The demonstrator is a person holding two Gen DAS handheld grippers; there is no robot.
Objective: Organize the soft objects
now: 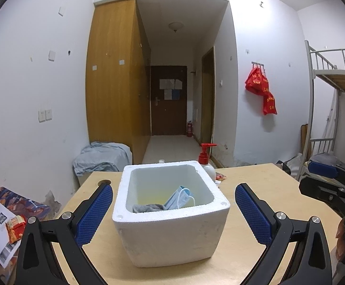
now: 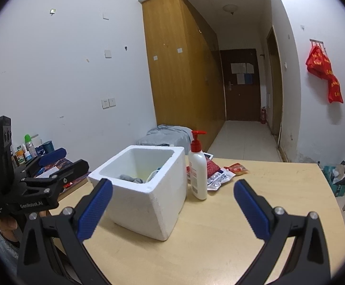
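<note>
A white foam box (image 1: 170,235) stands on the wooden table (image 1: 255,180); it also shows in the right wrist view (image 2: 148,204). Inside lie a grey cloth (image 1: 147,207) and a blue face mask (image 1: 180,197). The grey cloth also shows in the right wrist view (image 2: 132,178). My left gripper (image 1: 173,204) is open and empty, its blue pads either side of the box's near wall. My right gripper (image 2: 173,201) is open and empty, to the right of the box above the table. The left gripper also shows in the right wrist view (image 2: 51,161).
A white pump bottle with a red top (image 2: 197,166) stands just right of the box. Snack packets (image 2: 222,173) lie behind it. A side surface at left holds bottles (image 2: 27,149) and papers. A covered stool (image 1: 103,156) stands beyond the table.
</note>
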